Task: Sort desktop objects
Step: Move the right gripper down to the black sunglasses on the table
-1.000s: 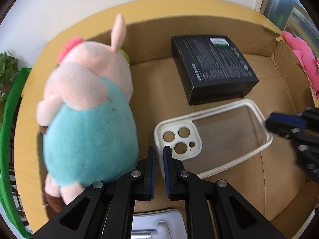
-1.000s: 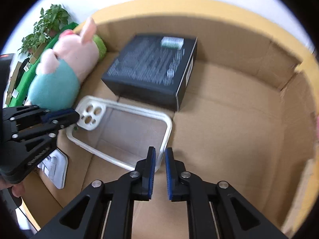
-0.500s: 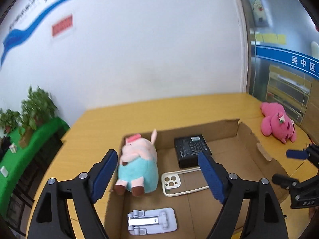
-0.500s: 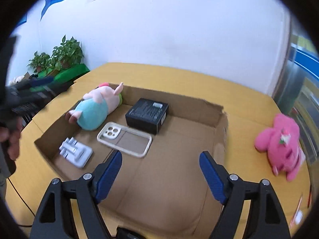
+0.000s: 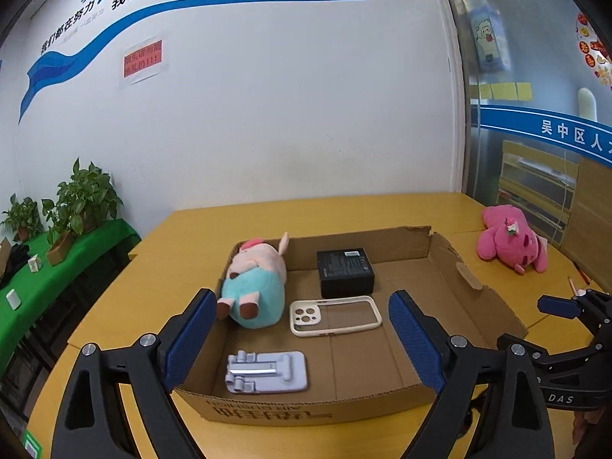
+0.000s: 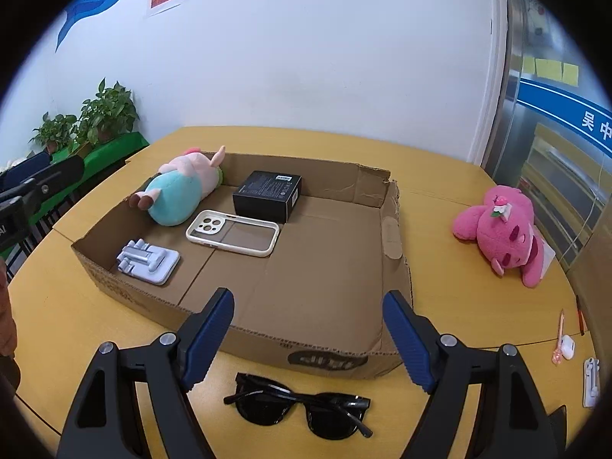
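With both sets of jaws spread wide and holding nothing, the left gripper and right gripper hang over the near edge of the cardboard box. Inside it sit 4 things: plush pig at the far left wall, black carton beside it, phone case in front, grey phone stand in the near left corner. Sunglasses lie outside on the table, a pink plush well apart at right. Print on the box front is upside down, unreadable
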`<state>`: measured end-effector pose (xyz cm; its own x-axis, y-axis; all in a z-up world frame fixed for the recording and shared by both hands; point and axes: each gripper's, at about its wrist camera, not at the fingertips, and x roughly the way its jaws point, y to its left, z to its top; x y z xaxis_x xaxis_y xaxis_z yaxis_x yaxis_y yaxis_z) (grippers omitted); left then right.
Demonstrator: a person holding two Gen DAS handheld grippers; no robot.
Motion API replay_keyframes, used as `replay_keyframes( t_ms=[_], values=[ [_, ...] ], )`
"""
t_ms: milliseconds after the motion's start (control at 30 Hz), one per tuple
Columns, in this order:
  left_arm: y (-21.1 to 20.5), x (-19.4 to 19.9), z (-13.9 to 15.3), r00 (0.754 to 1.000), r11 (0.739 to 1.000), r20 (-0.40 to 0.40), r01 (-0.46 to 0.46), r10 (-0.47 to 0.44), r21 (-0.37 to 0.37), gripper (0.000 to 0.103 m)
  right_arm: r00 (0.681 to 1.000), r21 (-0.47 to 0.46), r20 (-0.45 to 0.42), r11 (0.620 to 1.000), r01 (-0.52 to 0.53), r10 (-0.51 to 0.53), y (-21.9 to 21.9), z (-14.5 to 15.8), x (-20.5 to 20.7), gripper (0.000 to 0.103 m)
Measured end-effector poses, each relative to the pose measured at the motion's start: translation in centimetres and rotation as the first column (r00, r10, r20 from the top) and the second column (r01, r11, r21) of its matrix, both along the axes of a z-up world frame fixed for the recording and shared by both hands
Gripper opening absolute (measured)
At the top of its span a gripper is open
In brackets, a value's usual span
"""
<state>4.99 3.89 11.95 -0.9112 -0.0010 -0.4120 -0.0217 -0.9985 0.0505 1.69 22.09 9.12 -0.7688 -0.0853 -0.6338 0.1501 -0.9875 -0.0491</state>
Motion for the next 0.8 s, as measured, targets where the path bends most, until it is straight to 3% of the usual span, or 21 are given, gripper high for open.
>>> replay_keyframes(
  t_ms=[800],
  values=[
    [1.6, 1.3, -1.2, 0.997, 0.998, 0.043, 0.062, -0.062, 0.0, 0.094, 1.0, -0.008, -0.016, 1.0, -0.02, 0.02, -1.1, 0.2, 2.3, 0.08]
  ],
)
